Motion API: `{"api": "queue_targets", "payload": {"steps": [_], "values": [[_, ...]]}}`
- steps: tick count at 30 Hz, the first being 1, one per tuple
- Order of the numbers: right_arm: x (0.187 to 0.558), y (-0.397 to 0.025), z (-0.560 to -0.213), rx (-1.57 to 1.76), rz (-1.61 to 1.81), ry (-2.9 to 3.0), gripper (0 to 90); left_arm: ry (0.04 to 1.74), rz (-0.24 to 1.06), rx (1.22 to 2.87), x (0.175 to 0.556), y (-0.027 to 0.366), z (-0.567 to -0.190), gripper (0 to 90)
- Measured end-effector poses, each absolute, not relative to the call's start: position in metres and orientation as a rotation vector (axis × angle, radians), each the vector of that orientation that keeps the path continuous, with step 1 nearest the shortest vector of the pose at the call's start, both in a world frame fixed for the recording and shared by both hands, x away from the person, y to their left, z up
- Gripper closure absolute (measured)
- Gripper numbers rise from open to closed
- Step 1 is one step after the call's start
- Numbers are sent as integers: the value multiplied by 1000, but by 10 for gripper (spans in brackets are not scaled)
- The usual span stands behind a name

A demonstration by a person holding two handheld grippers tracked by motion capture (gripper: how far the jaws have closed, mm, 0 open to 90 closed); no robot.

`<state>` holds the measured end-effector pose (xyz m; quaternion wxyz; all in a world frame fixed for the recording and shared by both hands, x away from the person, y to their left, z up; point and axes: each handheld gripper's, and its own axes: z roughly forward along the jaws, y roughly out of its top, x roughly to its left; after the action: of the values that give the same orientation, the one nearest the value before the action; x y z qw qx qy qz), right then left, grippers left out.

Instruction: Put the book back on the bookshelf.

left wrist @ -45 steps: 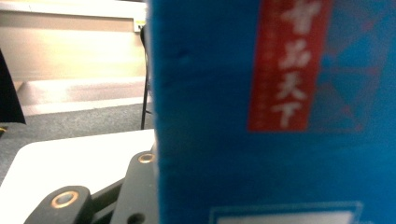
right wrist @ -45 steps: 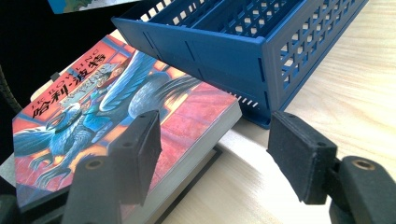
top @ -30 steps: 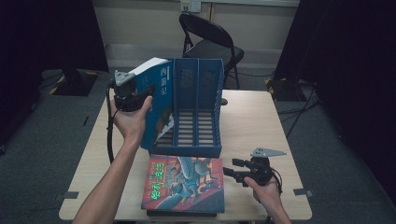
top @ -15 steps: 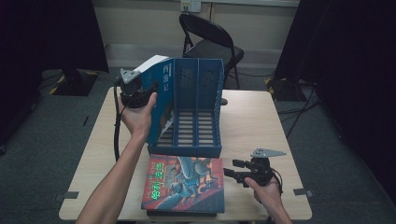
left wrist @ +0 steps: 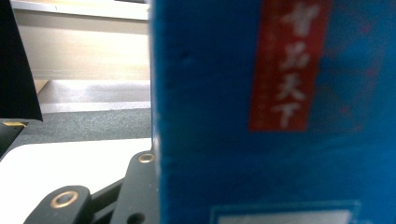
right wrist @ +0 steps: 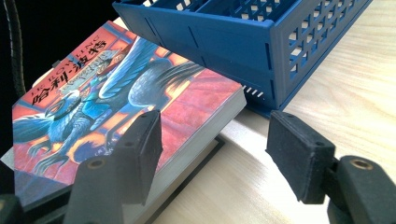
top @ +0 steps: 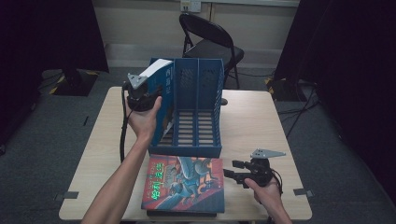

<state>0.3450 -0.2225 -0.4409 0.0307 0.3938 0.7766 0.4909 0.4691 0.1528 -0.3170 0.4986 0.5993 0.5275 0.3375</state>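
High view showed the left gripper (top: 140, 93) in the upper left of the frame, clamped on a blue book (top: 161, 100) that stood tilted in the leftmost slot of the blue file rack (top: 205, 112). Left gripper view had that book's blue cover (left wrist: 275, 116), with a red label, pressed against one black jaw at the bottom of the frame. In the lower right of the high view the right gripper (top: 233, 171) lay low over the table (top: 252, 116), its jaws spread apart and holding nothing. Right gripper view set those open jaws astride the corner of a red illustrated book (right wrist: 116, 93), which lay flat on a darker book just beside the rack (right wrist: 243, 42).
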Motion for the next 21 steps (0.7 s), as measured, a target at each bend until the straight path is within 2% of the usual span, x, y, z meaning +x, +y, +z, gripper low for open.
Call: {"api": "queue_targets", "payload": {"steps": [16, 21], "values": [[346, -219, -445, 1207, 1488, 2423, 356, 1251, 841, 1457, 466, 147, -352, 612], [346, -217, -446, 1208, 1475, 2433, 356, 1243, 814, 1431, 459, 151, -360, 609]]}}
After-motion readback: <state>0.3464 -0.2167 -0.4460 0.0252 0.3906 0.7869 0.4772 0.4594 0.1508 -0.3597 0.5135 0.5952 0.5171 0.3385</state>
